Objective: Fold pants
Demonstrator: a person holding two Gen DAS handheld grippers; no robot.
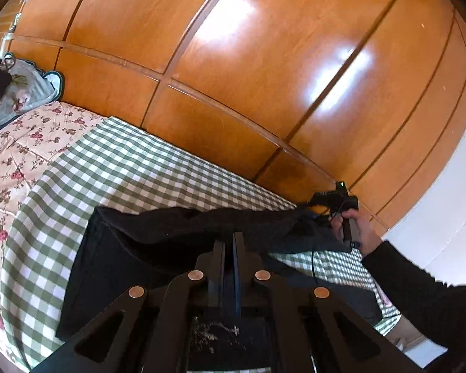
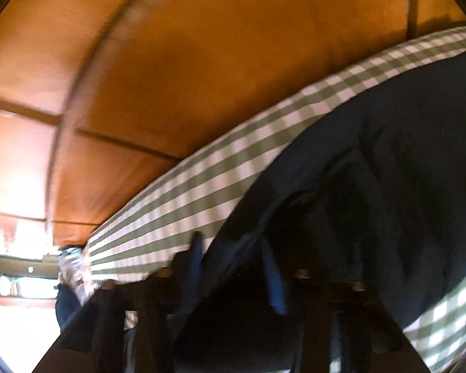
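Pants point(image 1: 158, 248) of black cloth are lying across the green-and-white checked bedspread point(image 1: 133, 168), near its wardrobe-side edge.
The left gripper point(image 1: 232, 239) is clamping their raised fold; the right gripper point(image 2: 233, 258) is blurring, jaws partly apart with fabric between, grip unclear.

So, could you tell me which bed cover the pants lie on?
The green checked cloth, not the floral quilt beside it; the pants rest on checks.
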